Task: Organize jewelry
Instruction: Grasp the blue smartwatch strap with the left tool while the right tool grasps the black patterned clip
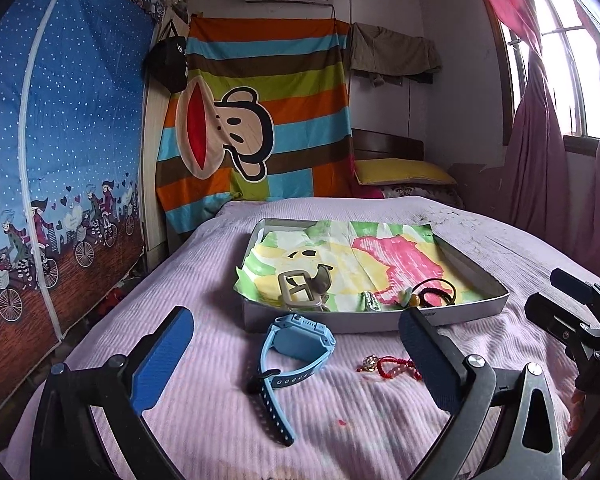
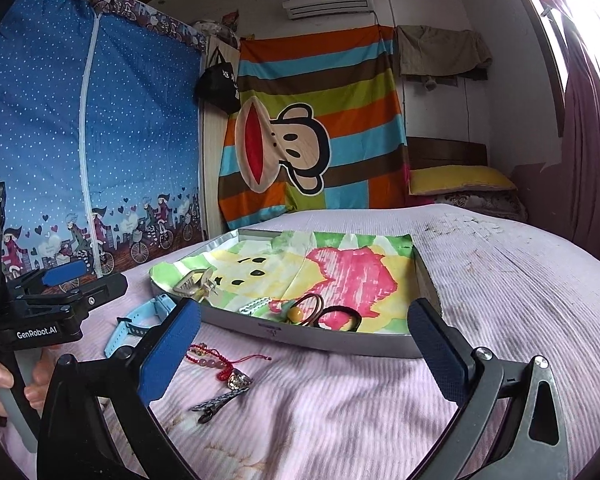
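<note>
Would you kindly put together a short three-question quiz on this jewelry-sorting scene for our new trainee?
1. True or false: the blue watch already lies inside the tray.
2. Which lies on the bedspread outside the tray? A) black hair tie B) red string bracelet C) beige buckle
3. Fill in: the left gripper and right gripper both have their jaws ____.

Key
1. False; it lies on the bedspread in front of the tray.
2. B
3. open, holding nothing
</note>
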Available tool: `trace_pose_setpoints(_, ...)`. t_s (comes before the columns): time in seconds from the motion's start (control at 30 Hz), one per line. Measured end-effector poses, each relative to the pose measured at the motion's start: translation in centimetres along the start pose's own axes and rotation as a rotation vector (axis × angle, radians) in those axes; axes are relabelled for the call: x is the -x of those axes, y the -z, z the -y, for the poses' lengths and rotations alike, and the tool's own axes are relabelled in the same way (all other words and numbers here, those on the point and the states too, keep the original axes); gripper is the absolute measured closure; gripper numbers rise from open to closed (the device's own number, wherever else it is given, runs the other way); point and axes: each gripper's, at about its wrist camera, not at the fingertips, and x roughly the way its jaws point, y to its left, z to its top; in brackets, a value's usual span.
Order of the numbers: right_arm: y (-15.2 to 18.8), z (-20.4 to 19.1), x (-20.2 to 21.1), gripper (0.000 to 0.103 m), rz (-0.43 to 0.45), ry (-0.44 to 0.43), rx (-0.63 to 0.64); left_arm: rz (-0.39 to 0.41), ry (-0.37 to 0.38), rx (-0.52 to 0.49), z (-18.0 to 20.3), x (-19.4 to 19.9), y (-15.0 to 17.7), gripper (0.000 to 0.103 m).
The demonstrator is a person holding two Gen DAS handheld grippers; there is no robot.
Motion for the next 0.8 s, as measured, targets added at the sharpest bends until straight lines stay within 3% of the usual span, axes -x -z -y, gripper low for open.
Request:
trace_pose_setpoints(0.27,1.4,-0.7,-0.2,0.001,-0.047,-0.057,0.019,-0.059,-0.023,-0.007,-1.5,0.0,1.5,0.0)
trace_pose_setpoints(0.53,3.0,-1.6,-1.8,0.001,-0.152,-0.093,0.05,-0.192,-0.023,-0.014,-2.2,-2.0,2.8,0.0)
trace_pose_setpoints(0.8,4.5,-2.5,-3.2,0.002,-0.233,-0.12,0.072,-0.22,-0.005,-0.053,-1.9,-2.6,3.1,0.0)
